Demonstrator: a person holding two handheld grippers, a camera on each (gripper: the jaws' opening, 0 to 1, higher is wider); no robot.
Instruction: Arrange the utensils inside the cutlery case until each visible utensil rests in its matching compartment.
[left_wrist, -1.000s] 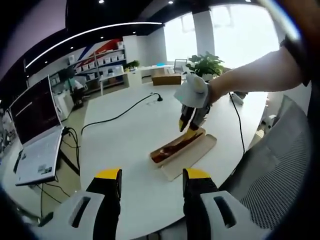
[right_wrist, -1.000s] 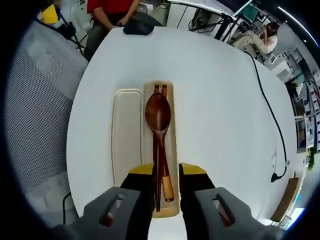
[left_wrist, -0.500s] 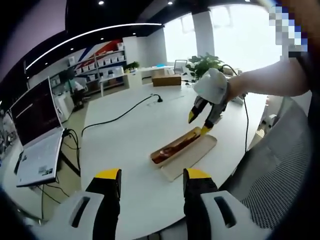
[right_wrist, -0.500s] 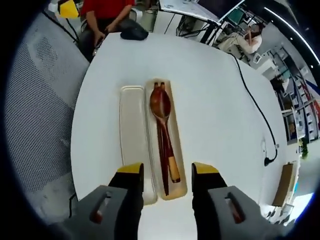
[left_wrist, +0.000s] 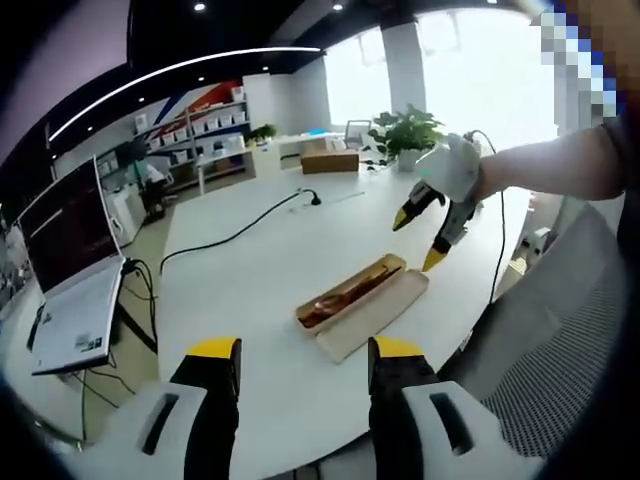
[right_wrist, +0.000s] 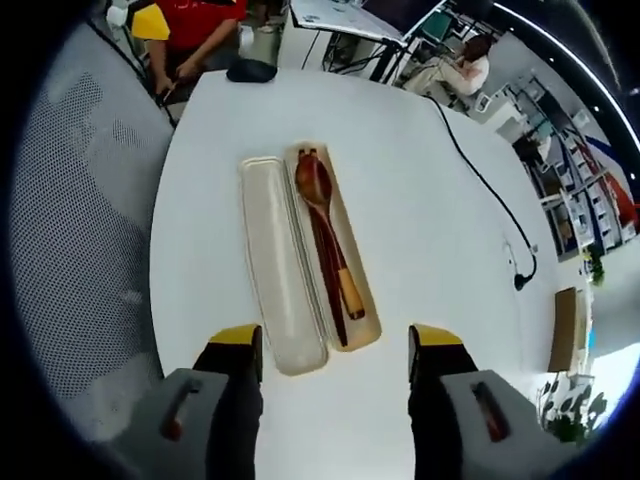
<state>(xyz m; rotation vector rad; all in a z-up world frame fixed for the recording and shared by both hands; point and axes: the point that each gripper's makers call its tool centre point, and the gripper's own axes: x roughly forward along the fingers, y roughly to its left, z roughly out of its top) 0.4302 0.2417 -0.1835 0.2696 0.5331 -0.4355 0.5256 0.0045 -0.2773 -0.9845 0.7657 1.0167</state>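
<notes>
Cutlery case (right_wrist: 338, 262) lies open on the white tabletop (right_wrist: 430, 210), at the centre of the right gripper view. Its tan tray holds a dark wooden spoon (right_wrist: 318, 205), bowl toward the upper part of the frame, with chopsticks (right_wrist: 343, 285) lying lengthwise beside and partly under the spoon handle. The pale lid (right_wrist: 281, 265) lies flat, touching the tray along its left edge.

Right tool (right_wrist: 335, 345): jaws wide apart, nothing between them, yellow tips at the lower centre of the frame, below the near end of the case and not touching it. In the left gripper view this tool (left_wrist: 428, 233) appears at the upper right, raised above the far end of the case (left_wrist: 352, 294), jaws spread.

Left tool (left_wrist: 303, 352): jaws wide apart, nothing held, at the bottom centre of its view, well apart from the case.

A laptop (left_wrist: 62, 265) sits at the left of that view.
</notes>
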